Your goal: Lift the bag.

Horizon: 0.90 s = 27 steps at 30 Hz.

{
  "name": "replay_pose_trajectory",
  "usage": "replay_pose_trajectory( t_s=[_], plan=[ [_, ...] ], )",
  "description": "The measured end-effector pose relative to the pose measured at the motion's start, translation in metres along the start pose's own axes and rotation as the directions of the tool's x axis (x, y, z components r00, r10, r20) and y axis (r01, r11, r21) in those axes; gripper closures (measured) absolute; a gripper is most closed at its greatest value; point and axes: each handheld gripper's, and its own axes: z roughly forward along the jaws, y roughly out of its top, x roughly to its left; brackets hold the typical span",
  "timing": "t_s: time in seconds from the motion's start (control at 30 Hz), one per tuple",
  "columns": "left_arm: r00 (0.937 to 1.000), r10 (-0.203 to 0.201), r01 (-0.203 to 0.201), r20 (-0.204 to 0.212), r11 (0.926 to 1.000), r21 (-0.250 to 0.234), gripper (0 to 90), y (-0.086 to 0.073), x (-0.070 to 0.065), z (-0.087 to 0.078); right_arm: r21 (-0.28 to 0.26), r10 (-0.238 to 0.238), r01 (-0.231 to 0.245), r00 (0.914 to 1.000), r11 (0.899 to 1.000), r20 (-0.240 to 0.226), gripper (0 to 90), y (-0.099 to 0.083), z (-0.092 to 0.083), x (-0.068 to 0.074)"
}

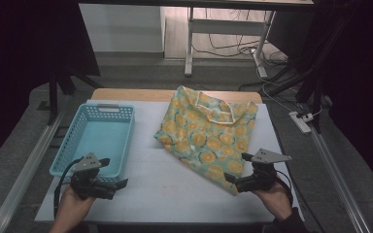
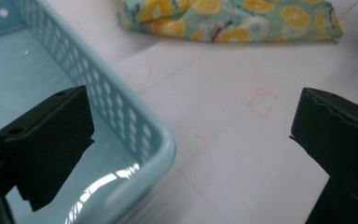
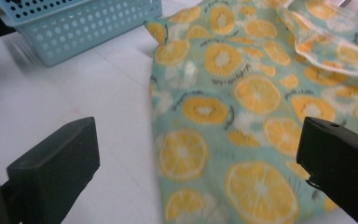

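Two open tongs, right tongs (image 1: 237, 171) at orange-print cloth (image 1: 208, 135) near corner

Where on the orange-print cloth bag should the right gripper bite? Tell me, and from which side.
Probably its near corner, approached from the person's side. The bag lies flat, so only its thin edges fit between jaws, and the open right gripper is already beside that corner.

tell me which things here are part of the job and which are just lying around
In the job: lemon-print cloth bag; blue basket; left hand-held gripper; right hand-held gripper.

Lying about: power strip and cables on the floor behind the table.
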Motion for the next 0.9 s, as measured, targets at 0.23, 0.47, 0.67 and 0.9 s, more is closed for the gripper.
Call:
replay_pose_trajectory(
  t_s=[0.23,0.47,0.67,0.9],
  plan=[
    [0.9981,-0.037,0.036,-0.05,0.9991,-0.022,0.0,-0.028,-0.003,-0.018,0.027,0.033,-0.033,0.9991,0.999,0.026,0.0,-0.026,-0.017,0.004],
    [0.9943,-0.061,0.06,-0.088,0.998,-0.02,0.0,-0.051,-0.008,-0.03,0.081,0.017,-0.024,0.9963,0.996,0.084,0.0,-0.051,-0.029,0.01],
    [0.986,-0.108,0.113,-0.127,0.9929,0.037,0.0,-0.075,0.001,-0.031,0.13,0.035,-0.05,0.9931,0.99,0.112,0.0,-0.069,-0.036,0.01],
    [0.984,-0.136,0.142,-0.115,0.989,0.043,0.0,-0.075,0.004,-0.032,0.152,0.05,-0.07,0.9907,0.986,0.127,0.0,-0.074,-0.037,0.01]
  ],
)
